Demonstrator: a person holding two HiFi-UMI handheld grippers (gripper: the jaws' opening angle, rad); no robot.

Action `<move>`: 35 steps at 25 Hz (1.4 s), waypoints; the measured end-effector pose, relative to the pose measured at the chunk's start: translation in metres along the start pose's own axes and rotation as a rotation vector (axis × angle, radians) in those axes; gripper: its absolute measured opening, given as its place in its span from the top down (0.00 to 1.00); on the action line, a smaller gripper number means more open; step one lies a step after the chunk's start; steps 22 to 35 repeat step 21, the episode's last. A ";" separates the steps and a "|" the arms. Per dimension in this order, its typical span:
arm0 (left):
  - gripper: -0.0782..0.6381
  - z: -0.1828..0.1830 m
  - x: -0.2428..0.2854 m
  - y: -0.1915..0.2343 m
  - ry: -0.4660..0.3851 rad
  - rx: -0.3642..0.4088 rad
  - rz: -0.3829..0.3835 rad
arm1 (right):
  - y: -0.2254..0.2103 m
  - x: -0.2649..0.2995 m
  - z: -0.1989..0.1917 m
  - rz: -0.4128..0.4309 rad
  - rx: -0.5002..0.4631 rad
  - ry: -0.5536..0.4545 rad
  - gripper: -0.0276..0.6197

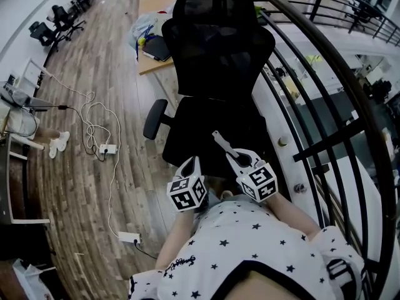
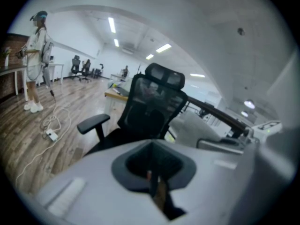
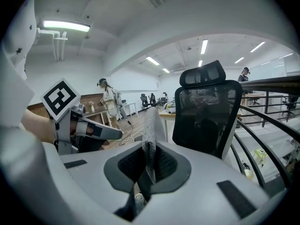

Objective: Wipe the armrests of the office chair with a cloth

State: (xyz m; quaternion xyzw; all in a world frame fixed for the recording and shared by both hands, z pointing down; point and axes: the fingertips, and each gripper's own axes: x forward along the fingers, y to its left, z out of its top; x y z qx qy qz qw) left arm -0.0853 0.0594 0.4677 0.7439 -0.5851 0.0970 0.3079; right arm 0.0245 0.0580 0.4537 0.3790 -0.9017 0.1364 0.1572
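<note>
Right tool (image 3: 149,171) clamped on cloth (image 3: 151,123), strip standing free, likely ready for wiping. Left tool (image 2: 153,182) jaws together, empty. Office chair (image 1: 219,61) directly ahead. Armrest (image 1: 154,119) well apart from both tools, untouched.

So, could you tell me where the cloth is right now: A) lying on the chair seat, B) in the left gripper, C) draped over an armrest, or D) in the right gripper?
D: the right gripper view shows the grey cloth pinched between the jaws of the right gripper, while the left gripper holds no cloth.
</note>
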 end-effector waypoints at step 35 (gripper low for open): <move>0.88 -0.001 -0.001 0.006 -0.001 -0.013 0.004 | 0.002 0.005 0.007 0.028 0.004 -0.034 0.92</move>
